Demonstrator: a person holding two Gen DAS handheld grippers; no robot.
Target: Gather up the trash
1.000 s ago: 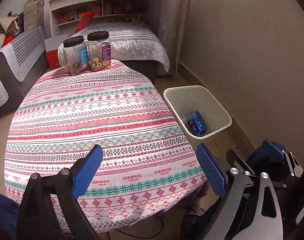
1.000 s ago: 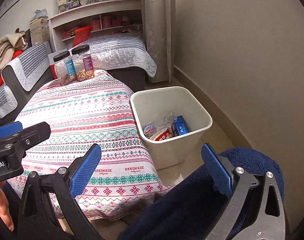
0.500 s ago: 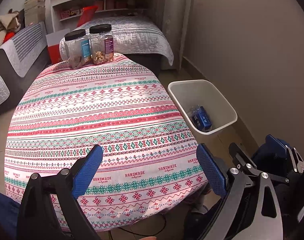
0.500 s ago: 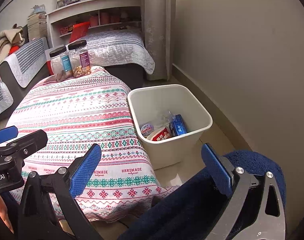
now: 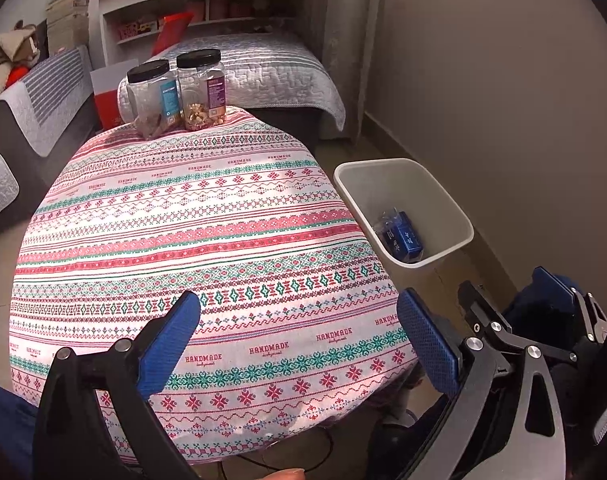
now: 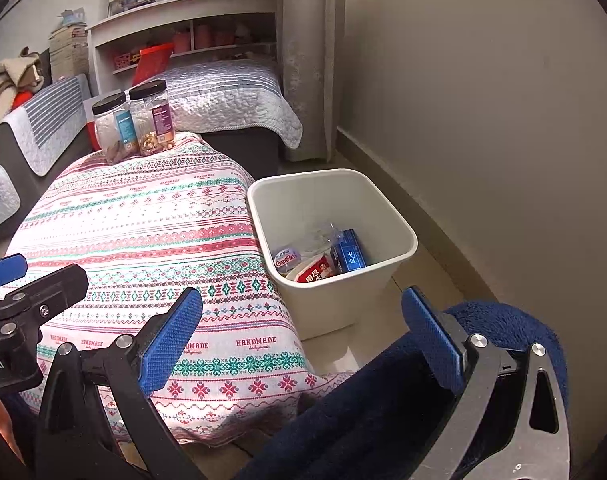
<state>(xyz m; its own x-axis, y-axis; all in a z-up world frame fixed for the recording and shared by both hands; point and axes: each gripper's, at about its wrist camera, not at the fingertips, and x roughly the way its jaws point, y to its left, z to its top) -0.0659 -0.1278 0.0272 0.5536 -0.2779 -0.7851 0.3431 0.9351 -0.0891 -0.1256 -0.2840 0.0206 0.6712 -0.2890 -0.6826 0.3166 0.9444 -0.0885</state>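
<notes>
**Counter bare of trash; both claws empty**

Over the last second both views drift only slightly; nothing is picked up. Left claw and right claw gape wide, holding nothing. Trash lies in the white bin on the floor beside the counter's right edge. Judgement: collection looks finished. Two jars stand at the far edge; nothing blocks the bin.

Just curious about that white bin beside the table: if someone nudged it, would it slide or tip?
The bin would probably slide: it looks like thin plastic holding only a few wrappers. Tipping seems less likely from a low push, though it narrows toward the base.
</notes>
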